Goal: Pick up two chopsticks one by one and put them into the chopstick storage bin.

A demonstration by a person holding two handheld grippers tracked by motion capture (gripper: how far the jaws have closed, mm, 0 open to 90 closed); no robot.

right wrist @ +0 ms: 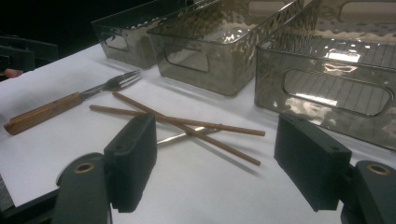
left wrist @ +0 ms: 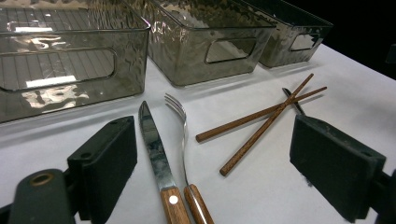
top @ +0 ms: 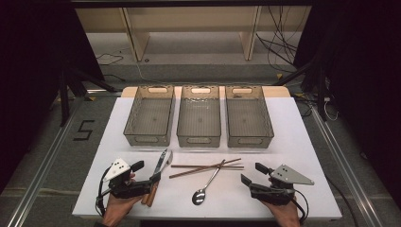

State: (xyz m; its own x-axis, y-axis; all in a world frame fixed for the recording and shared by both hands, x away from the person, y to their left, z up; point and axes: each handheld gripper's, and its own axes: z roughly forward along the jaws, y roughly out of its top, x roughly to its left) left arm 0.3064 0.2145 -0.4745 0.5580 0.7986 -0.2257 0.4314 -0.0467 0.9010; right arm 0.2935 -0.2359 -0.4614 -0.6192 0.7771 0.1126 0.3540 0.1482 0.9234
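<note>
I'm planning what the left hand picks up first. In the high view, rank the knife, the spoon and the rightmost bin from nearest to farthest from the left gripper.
1. Knife: right beside the left gripper, its wooden handle by the fingers.
2. Spoon: mid-table, to the gripper's right.
3. Rightmost bin: far side of the table, last in the row.

My left hand-held gripper (top: 145, 171) and right hand-held gripper (top: 251, 173) were matte black, each with two blocky rectangular jaws, a grey three-cornered plate and a trailing black cable.
</note>
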